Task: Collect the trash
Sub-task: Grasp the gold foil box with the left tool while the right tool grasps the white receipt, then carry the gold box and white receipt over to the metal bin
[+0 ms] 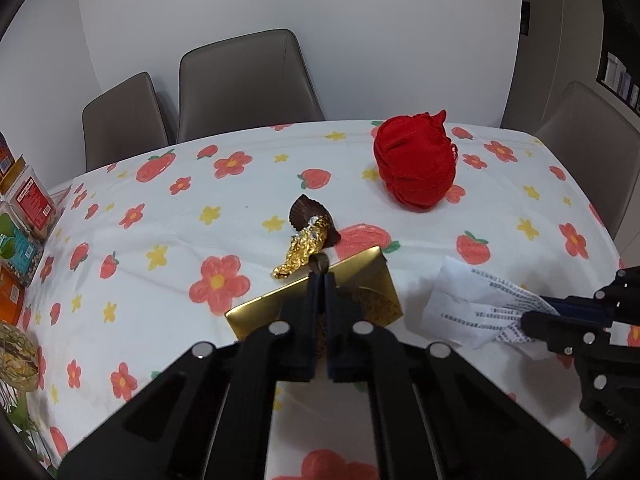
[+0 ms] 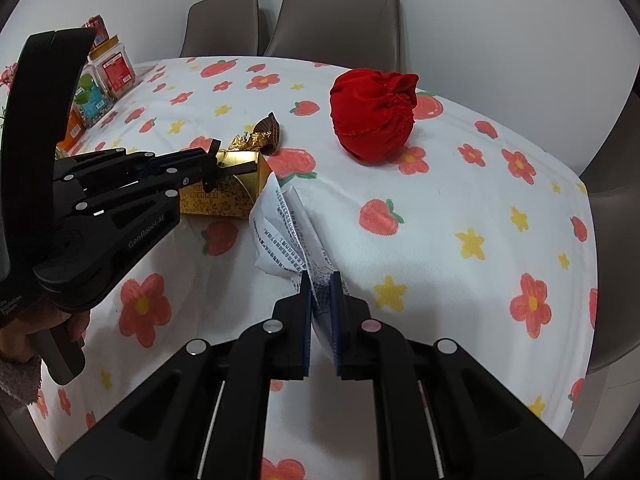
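One red cloth pouch point(image 2: 374, 116), one gold box point(image 2: 224, 192), one printed paper point(image 2: 280, 232), one foil wrapper point(image 1: 300, 250), three chairs point(image 1: 244, 80)

Crumpled printed receipt point(image 2: 280, 232); gold box point(image 1: 320, 300); gold foil wrapper point(image 1: 304, 248) beside it.
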A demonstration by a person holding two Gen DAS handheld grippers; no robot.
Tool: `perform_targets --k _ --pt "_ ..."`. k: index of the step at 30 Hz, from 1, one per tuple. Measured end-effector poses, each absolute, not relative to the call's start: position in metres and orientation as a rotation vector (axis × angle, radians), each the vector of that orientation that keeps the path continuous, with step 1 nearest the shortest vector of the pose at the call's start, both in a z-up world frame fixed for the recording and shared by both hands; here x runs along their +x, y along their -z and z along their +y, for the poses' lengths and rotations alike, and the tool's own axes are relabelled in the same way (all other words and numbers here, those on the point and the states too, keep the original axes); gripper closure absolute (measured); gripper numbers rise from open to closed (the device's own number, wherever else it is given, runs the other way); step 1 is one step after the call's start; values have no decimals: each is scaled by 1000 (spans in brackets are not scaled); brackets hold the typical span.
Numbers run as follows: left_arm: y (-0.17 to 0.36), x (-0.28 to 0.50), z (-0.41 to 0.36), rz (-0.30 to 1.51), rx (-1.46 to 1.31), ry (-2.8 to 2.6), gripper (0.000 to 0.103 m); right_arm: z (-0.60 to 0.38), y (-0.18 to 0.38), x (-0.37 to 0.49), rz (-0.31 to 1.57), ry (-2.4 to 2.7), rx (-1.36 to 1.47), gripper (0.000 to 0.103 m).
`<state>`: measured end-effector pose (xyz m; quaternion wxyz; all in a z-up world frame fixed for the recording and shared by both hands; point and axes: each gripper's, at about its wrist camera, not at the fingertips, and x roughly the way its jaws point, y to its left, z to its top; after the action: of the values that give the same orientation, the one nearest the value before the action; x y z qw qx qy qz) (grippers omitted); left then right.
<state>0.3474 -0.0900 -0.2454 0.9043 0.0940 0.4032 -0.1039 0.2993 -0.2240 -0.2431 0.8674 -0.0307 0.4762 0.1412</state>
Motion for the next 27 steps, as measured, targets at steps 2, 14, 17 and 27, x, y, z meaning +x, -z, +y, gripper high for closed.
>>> perform_targets --k 2,14,17,27 --pt "238 344 -89 815 187 221 102 -223 241 298 993 -298 -64 95" --pt "215 326 -81 812 90 279 102 -226 229 283 980 -282 -34 95" --pt "214 323 -81 811 92 290 102 -228 228 280 978 -277 -25 95" --pt "194 293 -92 806 74 362 102 -250 211 253 965 -217 44 95"
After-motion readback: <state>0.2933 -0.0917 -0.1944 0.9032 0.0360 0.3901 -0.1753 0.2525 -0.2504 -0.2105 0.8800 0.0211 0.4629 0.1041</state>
